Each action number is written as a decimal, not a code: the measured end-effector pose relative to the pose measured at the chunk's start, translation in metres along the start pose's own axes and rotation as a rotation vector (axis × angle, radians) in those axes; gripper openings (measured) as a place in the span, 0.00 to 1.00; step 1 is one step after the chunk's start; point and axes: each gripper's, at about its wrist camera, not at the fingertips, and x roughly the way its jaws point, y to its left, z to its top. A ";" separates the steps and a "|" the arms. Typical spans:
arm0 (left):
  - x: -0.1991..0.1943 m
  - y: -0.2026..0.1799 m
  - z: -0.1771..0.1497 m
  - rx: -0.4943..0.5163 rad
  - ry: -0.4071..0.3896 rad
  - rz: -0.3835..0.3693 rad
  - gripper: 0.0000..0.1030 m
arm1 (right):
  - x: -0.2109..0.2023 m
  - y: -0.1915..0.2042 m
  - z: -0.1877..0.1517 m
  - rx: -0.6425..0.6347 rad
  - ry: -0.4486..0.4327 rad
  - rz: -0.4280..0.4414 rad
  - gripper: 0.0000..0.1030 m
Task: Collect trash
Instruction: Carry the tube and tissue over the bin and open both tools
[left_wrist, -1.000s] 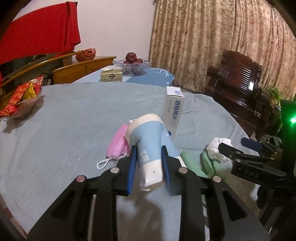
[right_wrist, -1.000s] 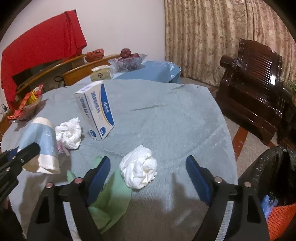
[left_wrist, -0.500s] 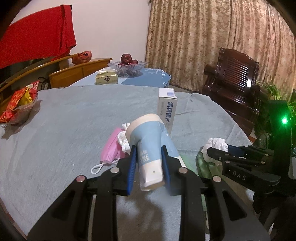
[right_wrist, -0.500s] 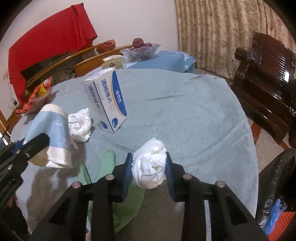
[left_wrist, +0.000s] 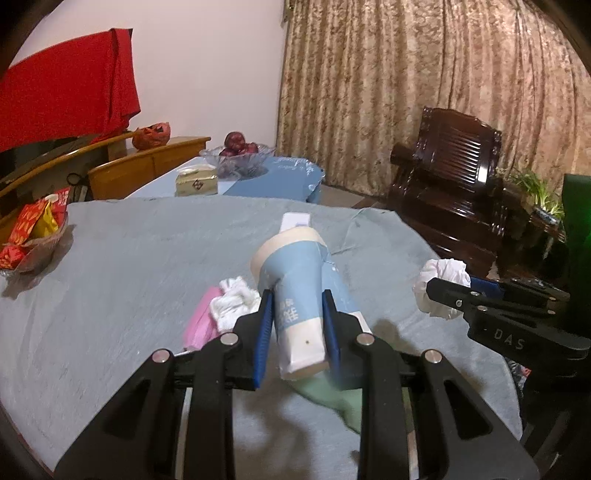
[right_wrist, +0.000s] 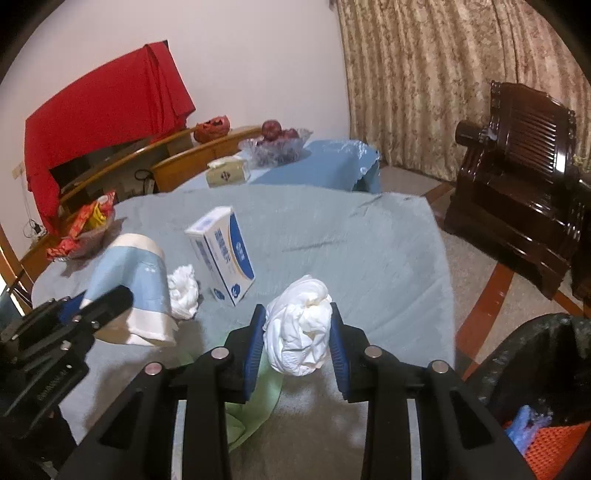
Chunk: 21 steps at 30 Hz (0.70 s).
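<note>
A crumpled white paper ball (right_wrist: 300, 325) sits pinched between the blue pads of the right gripper (right_wrist: 297, 334), just above the surface (right_wrist: 351, 243), which wears a grey-blue cloth. A squashed blue and cream paper cup (left_wrist: 295, 295) is pinched in the left gripper (left_wrist: 295, 325), tipped with its wide mouth pointing away. Trash on the cloth, counted: one more white paper ball (right_wrist: 183, 291), one pink face mask (left_wrist: 201, 325), one green cloth scrap (right_wrist: 255, 402), and one white and blue cardboard box (right_wrist: 225, 254) standing up in the middle. That makes two paper balls in all. One bowl of red snack packets (right_wrist: 83, 230) sits near the far left edge. The right side and far half of the cloth are bare. Past the right edge, one black trash bag (right_wrist: 532, 354) stands open on the floor.
</note>
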 end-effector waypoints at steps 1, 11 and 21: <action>-0.002 -0.004 0.002 0.004 -0.004 -0.007 0.24 | -0.004 0.000 0.001 0.000 -0.005 -0.001 0.32; -0.014 -0.042 0.013 0.035 -0.035 -0.079 0.24 | -0.055 -0.021 0.013 0.011 -0.085 -0.039 0.32; -0.020 -0.098 0.018 0.090 -0.048 -0.192 0.24 | -0.103 -0.070 0.004 0.045 -0.114 -0.140 0.32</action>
